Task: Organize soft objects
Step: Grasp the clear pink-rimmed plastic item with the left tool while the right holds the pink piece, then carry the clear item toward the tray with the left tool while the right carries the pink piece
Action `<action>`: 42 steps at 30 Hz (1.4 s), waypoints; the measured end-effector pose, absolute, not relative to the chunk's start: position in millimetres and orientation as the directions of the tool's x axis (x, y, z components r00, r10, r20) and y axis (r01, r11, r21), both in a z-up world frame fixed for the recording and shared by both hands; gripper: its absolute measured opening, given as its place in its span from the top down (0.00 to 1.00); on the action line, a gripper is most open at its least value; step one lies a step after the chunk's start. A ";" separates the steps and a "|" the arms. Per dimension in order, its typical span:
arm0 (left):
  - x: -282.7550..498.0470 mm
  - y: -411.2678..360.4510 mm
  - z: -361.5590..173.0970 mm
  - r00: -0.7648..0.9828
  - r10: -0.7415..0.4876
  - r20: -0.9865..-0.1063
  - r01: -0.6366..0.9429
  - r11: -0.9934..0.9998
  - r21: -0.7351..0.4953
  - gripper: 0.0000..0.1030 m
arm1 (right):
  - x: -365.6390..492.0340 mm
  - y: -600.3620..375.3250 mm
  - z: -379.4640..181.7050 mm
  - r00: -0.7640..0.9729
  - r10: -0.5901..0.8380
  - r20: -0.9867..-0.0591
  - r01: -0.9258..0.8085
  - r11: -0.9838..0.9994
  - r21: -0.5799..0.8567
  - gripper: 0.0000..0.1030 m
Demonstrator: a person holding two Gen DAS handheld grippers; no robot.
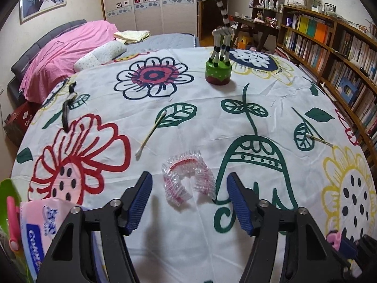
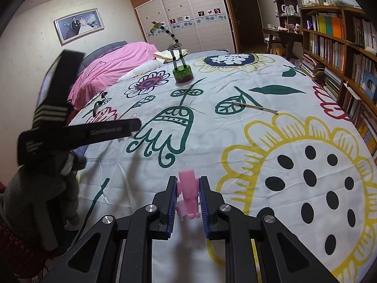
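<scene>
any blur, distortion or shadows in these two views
Left wrist view: strong fisheye bend, dark corners, sharp throughout; the tongs cast a soft shadow toward the crinkly plastic piece. Right wrist view: same bend; the other gripper at left is blurred, the pink clip sharp.

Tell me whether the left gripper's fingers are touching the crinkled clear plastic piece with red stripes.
Apart. The left wrist view shows the left gripper open, bare cloth between each blue finger and the crinkled clear plastic piece with red stripes.
</scene>
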State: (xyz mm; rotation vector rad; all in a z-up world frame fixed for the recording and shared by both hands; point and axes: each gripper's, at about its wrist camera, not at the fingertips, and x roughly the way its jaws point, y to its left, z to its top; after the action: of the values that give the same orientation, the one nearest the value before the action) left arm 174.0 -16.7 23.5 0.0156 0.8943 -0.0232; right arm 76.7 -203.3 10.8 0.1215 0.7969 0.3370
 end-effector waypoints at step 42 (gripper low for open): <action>48.5 26.3 84.3 0.737 -0.098 -0.668 0.037 0.994 -0.105 0.85 | 62.3 -195.7 27.1 0.685 0.334 -0.648 -0.243 0.943 0.229 0.81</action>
State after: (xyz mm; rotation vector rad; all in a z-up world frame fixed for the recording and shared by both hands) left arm 48.5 26.3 84.3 -0.0868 0.7382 -0.0742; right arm 62.3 -195.7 27.1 0.1285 0.7497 0.3238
